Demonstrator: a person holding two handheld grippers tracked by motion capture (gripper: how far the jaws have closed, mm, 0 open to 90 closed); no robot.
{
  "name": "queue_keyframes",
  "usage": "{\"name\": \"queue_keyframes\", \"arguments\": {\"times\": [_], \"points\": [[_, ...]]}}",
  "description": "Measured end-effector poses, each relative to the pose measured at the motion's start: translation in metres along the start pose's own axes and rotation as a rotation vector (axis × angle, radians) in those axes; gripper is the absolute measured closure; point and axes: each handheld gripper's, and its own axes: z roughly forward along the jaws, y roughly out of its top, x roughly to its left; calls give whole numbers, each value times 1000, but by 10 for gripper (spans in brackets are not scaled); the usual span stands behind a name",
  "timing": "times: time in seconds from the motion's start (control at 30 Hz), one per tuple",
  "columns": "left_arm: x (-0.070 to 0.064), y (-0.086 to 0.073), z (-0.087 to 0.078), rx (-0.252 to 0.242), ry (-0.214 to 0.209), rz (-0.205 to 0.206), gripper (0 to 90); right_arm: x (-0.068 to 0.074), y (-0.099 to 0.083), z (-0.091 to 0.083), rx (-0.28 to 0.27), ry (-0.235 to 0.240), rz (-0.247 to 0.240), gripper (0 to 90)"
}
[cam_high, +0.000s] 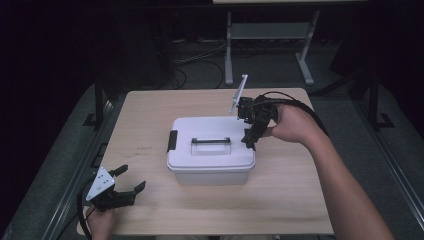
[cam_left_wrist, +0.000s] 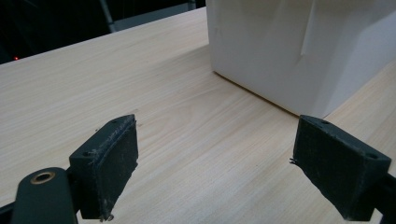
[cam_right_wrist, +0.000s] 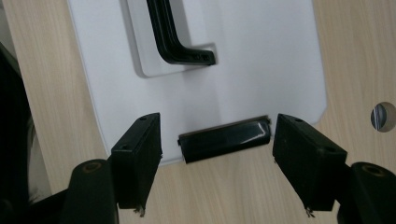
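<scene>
A white lidded box (cam_high: 212, 162) stands at the middle of the wooden table (cam_high: 145, 115), with a black handle (cam_high: 210, 142) lying in a recess in its lid and a black latch (cam_high: 172, 140) on its left end. My right gripper (cam_high: 249, 139) is at the box's right end, tilted down. In the right gripper view it (cam_right_wrist: 217, 127) is open, its jaws standing either side of the right-end black latch (cam_right_wrist: 224, 140) without touching it; the handle (cam_right_wrist: 175, 39) lies beyond. My left gripper (cam_high: 132, 178) rests open and empty near the front left edge. The box's corner (cam_left_wrist: 289, 46) lies ahead of the left gripper (cam_left_wrist: 217, 140).
A round hole (cam_right_wrist: 383, 116) is in the tabletop just past the box's right end. Behind the table, a grey desk frame (cam_high: 270, 35) and loose cables (cam_high: 200, 60) are on the dark floor. Bare wood lies left of and in front of the box.
</scene>
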Motion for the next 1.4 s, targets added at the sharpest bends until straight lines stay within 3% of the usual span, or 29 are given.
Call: {"name": "queue_keyframes", "arguments": {"times": [0.5,1.4], "points": [[1,-1,1,2,-2,-1,135,-2,-21,-3,-12,-23,36,304],[2,-1,1,2,1,1,136,-5,-64,10,7,-7,107,289]]}}
